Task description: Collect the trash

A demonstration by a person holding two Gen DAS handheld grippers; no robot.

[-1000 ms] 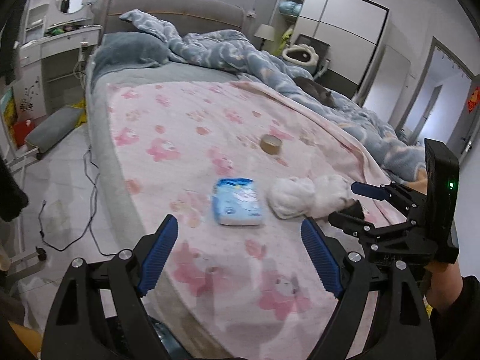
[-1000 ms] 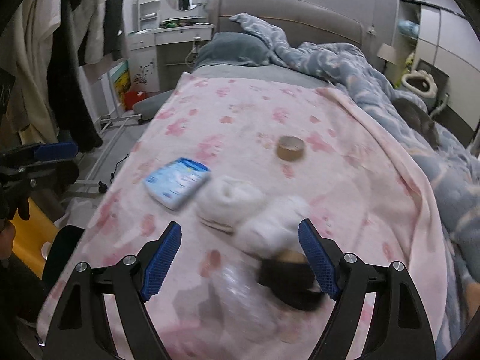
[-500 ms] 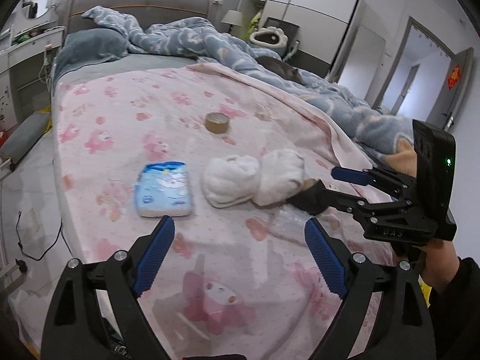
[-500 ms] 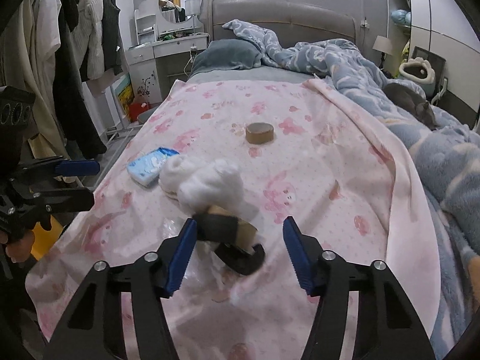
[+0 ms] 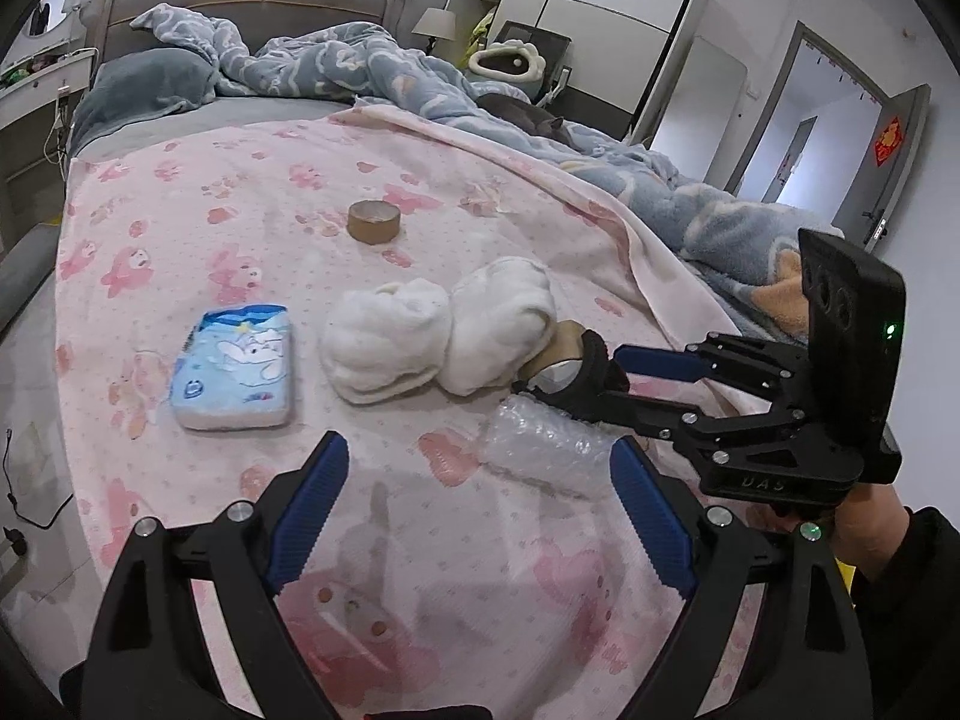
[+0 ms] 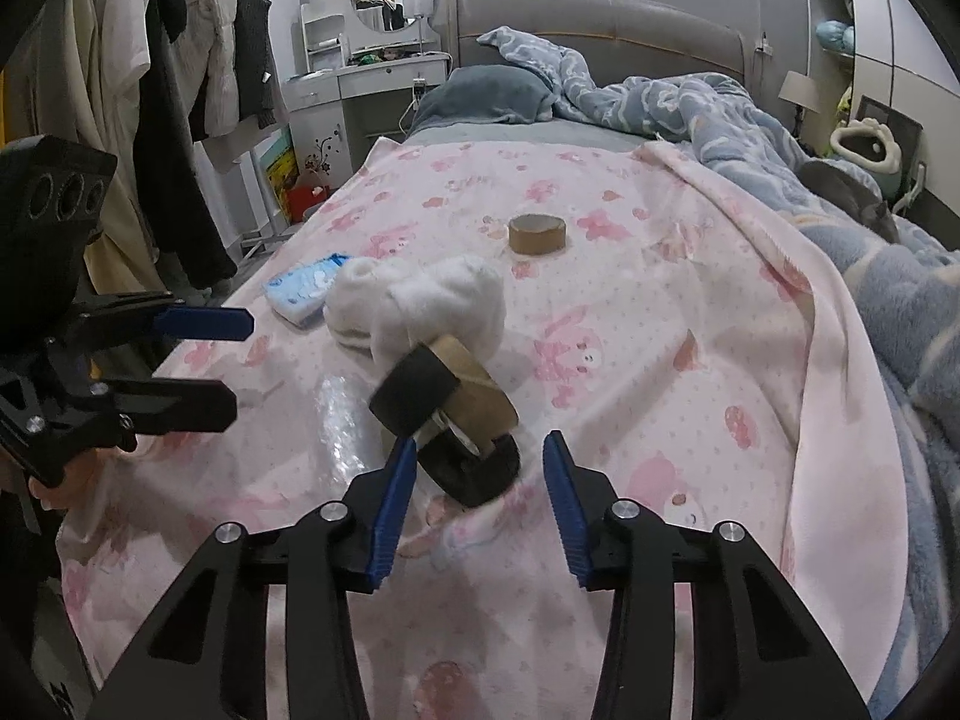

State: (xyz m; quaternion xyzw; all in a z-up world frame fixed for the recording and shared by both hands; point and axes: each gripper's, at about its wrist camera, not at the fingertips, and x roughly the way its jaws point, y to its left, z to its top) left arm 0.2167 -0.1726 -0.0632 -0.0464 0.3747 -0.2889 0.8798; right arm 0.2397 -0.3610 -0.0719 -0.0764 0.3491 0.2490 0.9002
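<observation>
A black tape dispenser with a brown roll (image 6: 450,408) lies on the pink blanket (image 6: 660,360), against a white fluffy bundle (image 6: 420,300). My right gripper (image 6: 477,468) is closing around the dispenser; its left pad is at the black part and a gap shows at the right pad. The left wrist view shows that right gripper (image 5: 591,375) and the dispenser (image 5: 570,360) from the side. A clear bubble-wrap piece (image 5: 540,444) lies just ahead of my open left gripper (image 5: 480,450), whose jaws are empty. The left gripper (image 6: 243,360) sits at the left in the right wrist view, beside the bubble wrap (image 6: 336,420).
A blue-white tissue pack (image 5: 234,372) lies left of the white bundle (image 5: 438,336). A brown tape roll (image 5: 373,222) stands farther up the bed. A rumpled blue duvet (image 5: 690,204) runs along the right side. Clothes (image 6: 168,90) hang at the left.
My right gripper's jaws have narrowed around the tape dispenser and come closer to it. The left gripper has swung right and forward, from facing the tissue pack to the bubble wrap.
</observation>
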